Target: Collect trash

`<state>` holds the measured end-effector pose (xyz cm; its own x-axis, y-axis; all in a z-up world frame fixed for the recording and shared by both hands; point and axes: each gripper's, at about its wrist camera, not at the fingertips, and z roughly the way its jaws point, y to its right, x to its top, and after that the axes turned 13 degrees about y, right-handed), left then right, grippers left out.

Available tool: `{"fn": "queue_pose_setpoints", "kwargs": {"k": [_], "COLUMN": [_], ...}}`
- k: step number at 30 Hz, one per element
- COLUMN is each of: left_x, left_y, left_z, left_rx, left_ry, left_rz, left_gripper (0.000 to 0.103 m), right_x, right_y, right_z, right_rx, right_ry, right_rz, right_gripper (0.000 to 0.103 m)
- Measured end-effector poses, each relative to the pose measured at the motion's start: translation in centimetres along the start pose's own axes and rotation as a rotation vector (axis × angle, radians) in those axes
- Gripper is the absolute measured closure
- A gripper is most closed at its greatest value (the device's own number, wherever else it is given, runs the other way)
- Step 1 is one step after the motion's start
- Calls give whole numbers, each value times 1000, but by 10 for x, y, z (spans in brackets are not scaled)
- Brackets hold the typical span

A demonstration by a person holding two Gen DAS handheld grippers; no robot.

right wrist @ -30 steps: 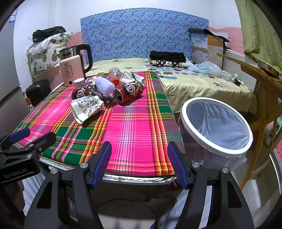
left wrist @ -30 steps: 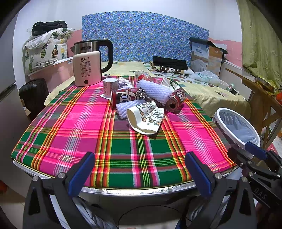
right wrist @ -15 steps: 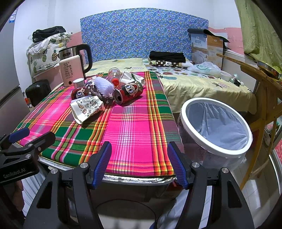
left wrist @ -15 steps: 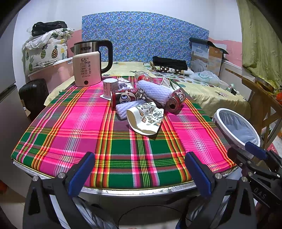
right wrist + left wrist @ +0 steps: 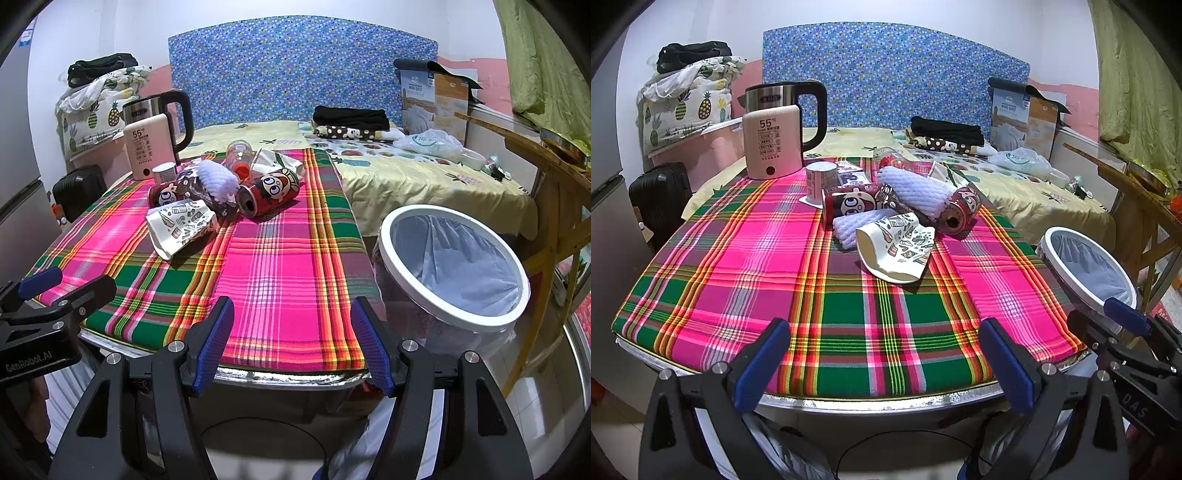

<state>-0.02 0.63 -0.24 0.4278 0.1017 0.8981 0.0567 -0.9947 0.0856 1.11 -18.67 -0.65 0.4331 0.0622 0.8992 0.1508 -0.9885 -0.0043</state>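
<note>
A heap of trash lies at the far middle of the plaid table [image 5: 738,266]: a printed paper cup [image 5: 897,247] [image 5: 181,225] on its side, two red cans [image 5: 960,212] [image 5: 269,192] [image 5: 849,203], white foam netting [image 5: 916,192] [image 5: 218,181], a small clear bottle [image 5: 240,155] and a little round tub [image 5: 820,182]. A white-rimmed bin [image 5: 454,266] [image 5: 1086,269] with a bag liner stands right of the table. My left gripper [image 5: 886,358] is open at the near table edge. My right gripper [image 5: 291,339] is open too, near the table's front right corner beside the bin. Both hold nothing.
A pink electric kettle [image 5: 779,133] stands at the table's far left. Behind the table is a bed [image 5: 406,177] with folded clothes and a blue headboard. A wooden frame [image 5: 554,206] stands at the right, a black suitcase [image 5: 659,195] at the left.
</note>
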Motion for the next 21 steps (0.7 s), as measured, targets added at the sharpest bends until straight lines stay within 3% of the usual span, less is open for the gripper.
{"fn": "queue_pose_setpoints", "kwargs": {"k": [5,11,14,21], "left_x": [3,9,13,23], "left_y": [0,4,4,-7], "left_z": [12,29,43,78], "left_rx": [-19,2,2,-7], "left_ry": [-12,-2,-17,-65], "left_rz": [1,70,88,57], "left_gripper": [0,1,11,17], "right_x": [2,7,11,18], "right_y": [2,3,3,2], "right_z": [6,19,27,45], "right_rx": [-8,-4,11,44], "right_ry": [-4,-12,-22,-44], "right_rz": [-2,-10,-12,-18], "right_gripper": [36,36,36,36]}}
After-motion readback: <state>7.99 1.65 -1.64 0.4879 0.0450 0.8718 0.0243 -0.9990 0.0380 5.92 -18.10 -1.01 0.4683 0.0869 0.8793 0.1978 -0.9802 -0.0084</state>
